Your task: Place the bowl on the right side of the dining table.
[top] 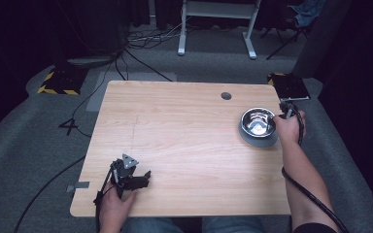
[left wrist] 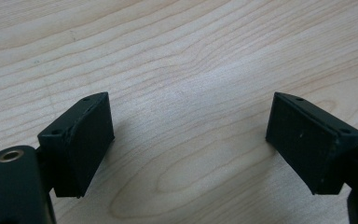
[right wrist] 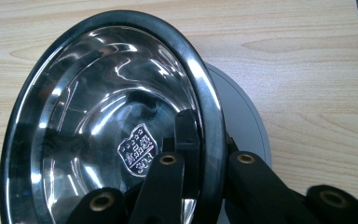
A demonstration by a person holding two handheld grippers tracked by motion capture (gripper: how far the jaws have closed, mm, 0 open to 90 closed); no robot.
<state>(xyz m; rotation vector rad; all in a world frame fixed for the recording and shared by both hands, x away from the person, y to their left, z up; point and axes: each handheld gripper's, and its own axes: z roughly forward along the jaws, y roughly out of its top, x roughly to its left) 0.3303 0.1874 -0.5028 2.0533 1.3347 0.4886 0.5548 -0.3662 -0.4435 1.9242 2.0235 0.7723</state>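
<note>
Clamping the rim of a stainless steel bowl (right wrist: 107,130), the right gripper (right wrist: 205,163) has one jaw inside the bowl and the other outside, closed tight on the black rubber edge at the lower right of the right gripper view. The bowl sits tipped over a grey round base (right wrist: 244,121), which shows just beyond its right edge. In the high view the bowl (top: 258,122) lies at the right side of the table (top: 184,131), near the table's right edge and below a small round hole (top: 226,95). Bare wood spreads wide to its left. At the lower left of that view the left gripper (top: 143,178) rests near the front edge, its jaws wide apart with nothing between them, only wood grain.
</note>
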